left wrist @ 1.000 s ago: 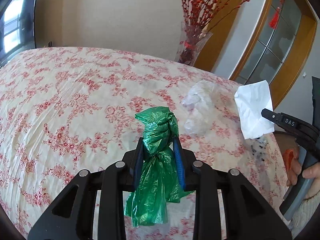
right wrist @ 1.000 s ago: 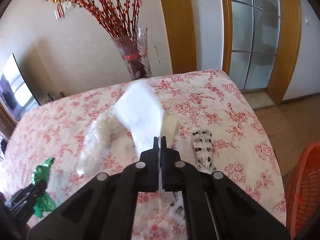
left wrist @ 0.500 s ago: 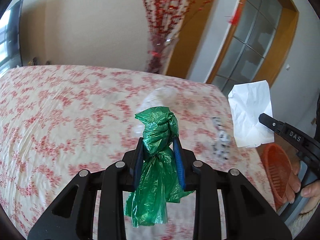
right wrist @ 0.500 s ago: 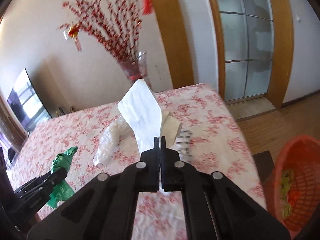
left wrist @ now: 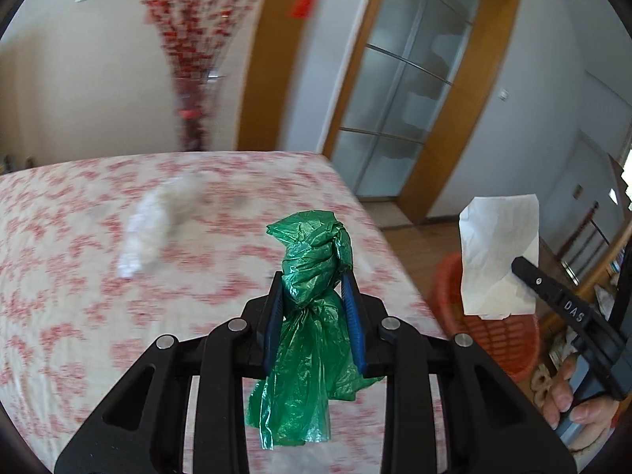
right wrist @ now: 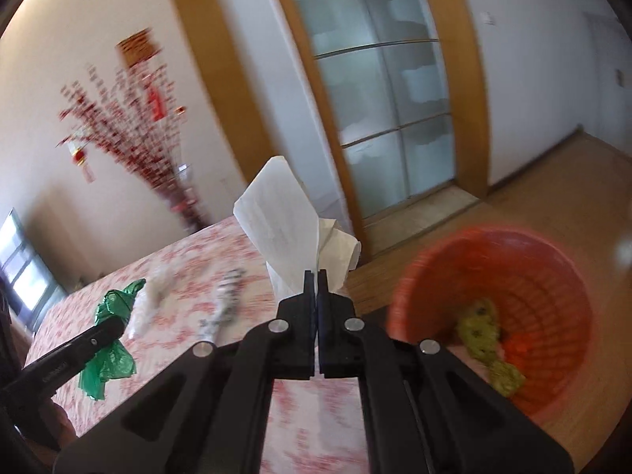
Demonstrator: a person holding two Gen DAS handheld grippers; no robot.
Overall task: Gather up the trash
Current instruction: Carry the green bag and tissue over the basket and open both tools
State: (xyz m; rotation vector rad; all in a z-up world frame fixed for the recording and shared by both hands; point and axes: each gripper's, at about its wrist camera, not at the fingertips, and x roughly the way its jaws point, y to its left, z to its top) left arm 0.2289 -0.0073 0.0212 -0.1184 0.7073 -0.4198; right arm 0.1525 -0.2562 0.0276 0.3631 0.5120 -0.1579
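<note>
left claw (left wrist: 312, 294) pinched crumpled green plastic bag (left wrist: 312, 276) | right claw (right wrist: 316, 280) pinched white paper tissue (right wrist: 284, 225) | orange mesh basket (right wrist: 545, 276) on floor

One basket (right wrist: 545, 276) – two claws (left wrist: 314, 300)

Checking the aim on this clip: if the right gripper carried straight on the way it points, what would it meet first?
Probably the floral-covered table; the orange mesh basket sits right of that line, though depth is unclear.
</note>
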